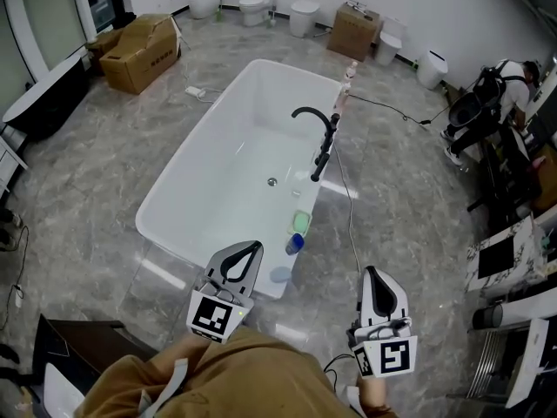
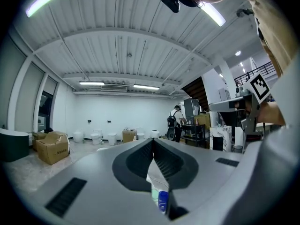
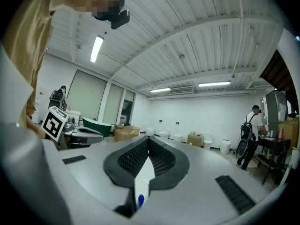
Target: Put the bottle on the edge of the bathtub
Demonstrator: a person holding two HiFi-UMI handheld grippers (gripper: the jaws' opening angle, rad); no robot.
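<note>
A white bathtub [image 1: 187,177] stands on the grey floor in the head view. On its near right rim lie a small blue bottle [image 1: 294,244], a green item [image 1: 301,222] and a pale blue disc [image 1: 280,274]. My left gripper [image 1: 253,246] hangs over the tub's near corner, just left of the bottle, shut and empty. My right gripper [image 1: 372,271] is over the floor to the right of the tub, also shut with nothing in it. In the left gripper view the bottle [image 2: 162,201] shows below the shut jaws [image 2: 153,140]. The right gripper view shows its tips [image 3: 149,138] meeting.
A black faucet [image 1: 318,133] rises at the tub's right rim, and a cable [image 1: 348,207] trails on the floor beside it. Cardboard boxes [image 1: 139,52] and several toilets [image 1: 254,5] line the back. A person [image 1: 505,90] stands at the right by shelves and counters [image 1: 513,259].
</note>
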